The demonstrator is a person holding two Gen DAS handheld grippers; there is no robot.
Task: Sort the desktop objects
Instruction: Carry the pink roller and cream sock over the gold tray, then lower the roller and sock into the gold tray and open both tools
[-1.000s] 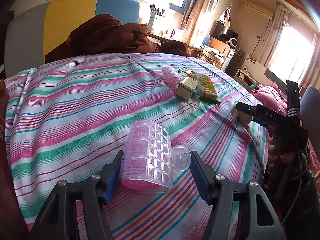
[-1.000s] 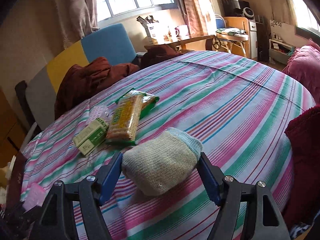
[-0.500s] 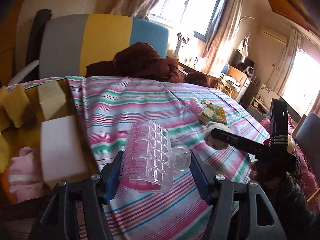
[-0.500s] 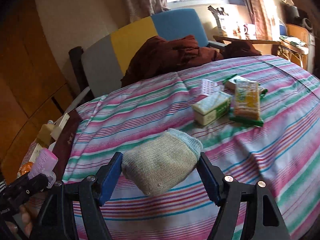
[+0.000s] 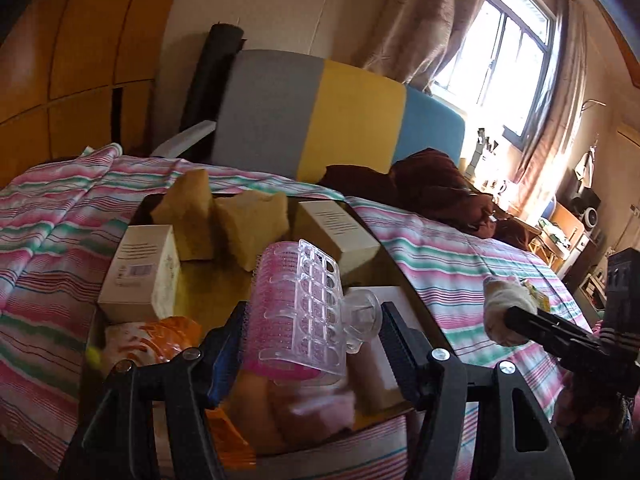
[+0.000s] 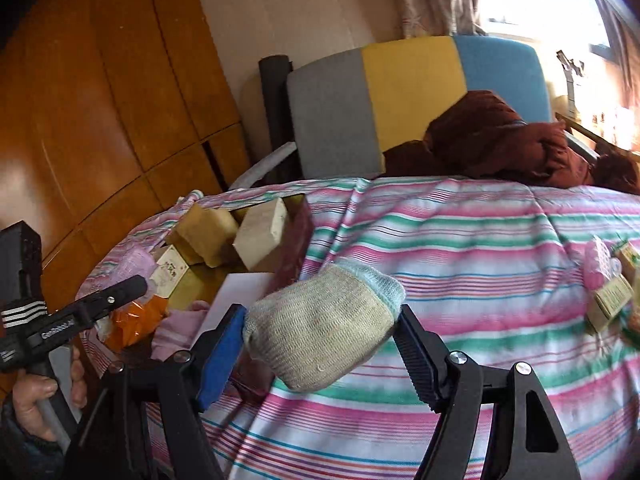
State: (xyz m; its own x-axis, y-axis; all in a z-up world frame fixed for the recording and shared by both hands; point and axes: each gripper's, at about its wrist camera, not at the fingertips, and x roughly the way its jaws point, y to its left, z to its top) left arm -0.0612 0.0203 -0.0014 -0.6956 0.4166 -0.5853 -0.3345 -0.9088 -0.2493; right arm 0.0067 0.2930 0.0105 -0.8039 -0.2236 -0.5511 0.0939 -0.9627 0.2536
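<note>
Left gripper (image 5: 312,322): fingers clamped on the pink hair roller (image 5: 296,308), its clear clip facing the lens. Roller hangs above the open box (image 5: 404,276) at the left edge of the striped bedcover (image 5: 460,256).

Box contents, left to right: white carton (image 5: 138,276), orange packet (image 5: 160,340), 2 tan sponges (image 5: 224,220), another carton (image 5: 340,236). Little free room inside; bare floor shows only near the centre.

Right of the box rim the cover lies open up to the brown garment (image 6: 500,140) on the far edge.

Right gripper (image 6: 320,344): fingers clamped on the beige sock (image 6: 320,328), held above the cover just beside the box's right wall.

Far right edge: 1 more pink roller (image 6: 596,264) and green packets (image 6: 612,296) close together.
</note>
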